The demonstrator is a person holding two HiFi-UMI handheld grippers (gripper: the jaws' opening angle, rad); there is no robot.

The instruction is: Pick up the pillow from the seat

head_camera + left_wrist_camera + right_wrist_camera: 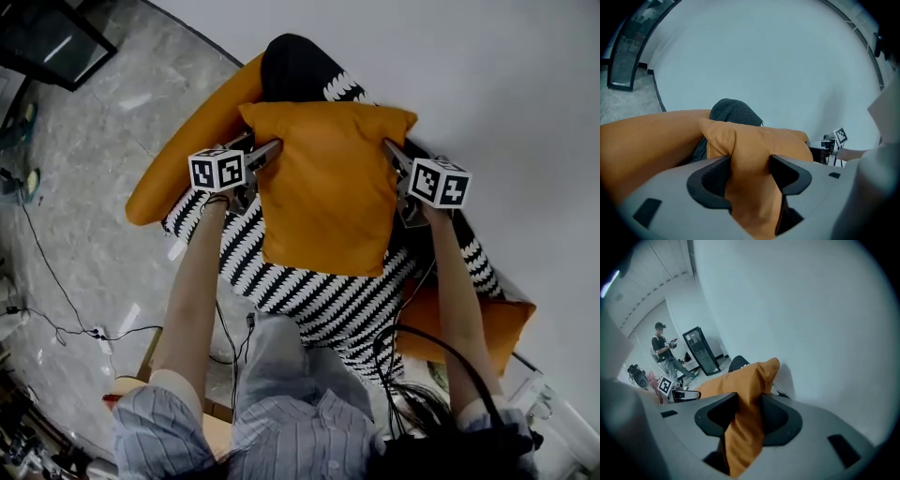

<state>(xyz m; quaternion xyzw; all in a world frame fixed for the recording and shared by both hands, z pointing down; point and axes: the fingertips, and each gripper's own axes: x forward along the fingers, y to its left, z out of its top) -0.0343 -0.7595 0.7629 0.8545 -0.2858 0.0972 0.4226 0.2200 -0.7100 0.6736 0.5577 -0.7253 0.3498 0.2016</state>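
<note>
Two pinches hold it: your left hand-held gripper is clamped on the left edge of the orange pillow, your right hand-held gripper on its right edge. Soft and likely light, it will sag, so bite deep. It sits over the striped seat.

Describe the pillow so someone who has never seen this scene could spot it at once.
The lounge chair with the black-and-white zigzag cover stands by the white wall. Over it is an orange square pillow, pinched at either side by the left tongs and the right tongs. The chair's orange side bolsters are long and rounded; the pillow is flat with four pointed corners.
</note>
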